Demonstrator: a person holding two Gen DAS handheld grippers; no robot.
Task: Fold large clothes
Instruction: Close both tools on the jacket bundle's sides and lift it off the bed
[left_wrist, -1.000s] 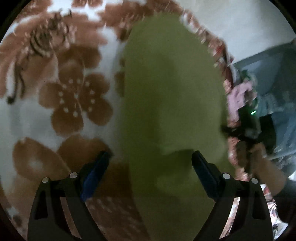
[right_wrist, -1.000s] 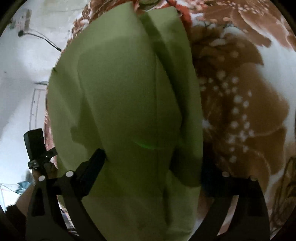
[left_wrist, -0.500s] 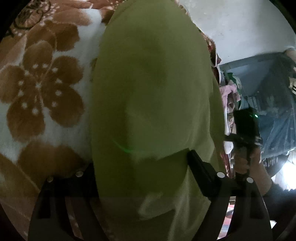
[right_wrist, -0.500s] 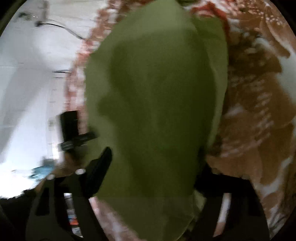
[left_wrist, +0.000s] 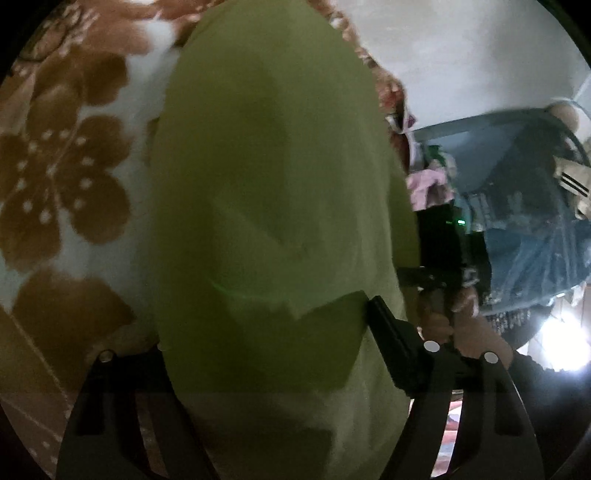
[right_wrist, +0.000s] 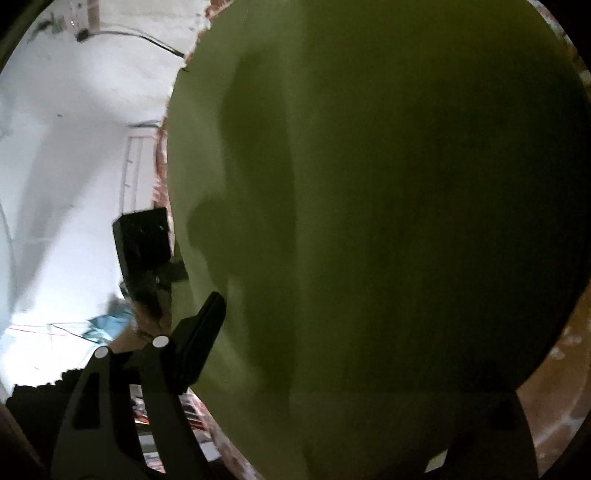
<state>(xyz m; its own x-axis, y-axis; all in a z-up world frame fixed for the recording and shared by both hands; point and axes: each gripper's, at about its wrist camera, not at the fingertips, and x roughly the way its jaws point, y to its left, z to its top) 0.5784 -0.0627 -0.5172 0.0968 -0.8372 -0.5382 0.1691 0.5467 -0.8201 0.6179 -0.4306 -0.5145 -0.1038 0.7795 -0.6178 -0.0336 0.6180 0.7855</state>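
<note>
Garment: a large green garment (left_wrist: 273, 206) is hanging in front of both wrist cameras, draped over the fingers of each tool and partly hiding the floral blanket (left_wrist: 62, 173) of the bed beneath it.
Change: over the last second the cloth is rising and swinging closer; in the right wrist view it is now filling nearly the whole frame (right_wrist: 388, 221), where a second ago much of the blanket was showing beside it.
Left tool: the left tool (left_wrist: 266, 354) is standing with its fingers wide apart, one finger (left_wrist: 391, 343) showing at the cloth's edge, the other buried behind it; whether any fabric is being pinched cannot be told.
Right tool: the right tool (right_wrist: 354, 369) is showing only one finger (right_wrist: 199, 347), at the cloth's left border; its grip cannot be told either.
Position: the garment is lying toward the bed's edge nearest the white wall (right_wrist: 74, 147), lifted off the blanket rather than spread flat.
Meaning for task: the lift is probably carrying one part over for a fold; the fold itself is not yet laid down.
Risk: loose cloth is likely sliding or bunching if the two tools are not travelling together.
</note>
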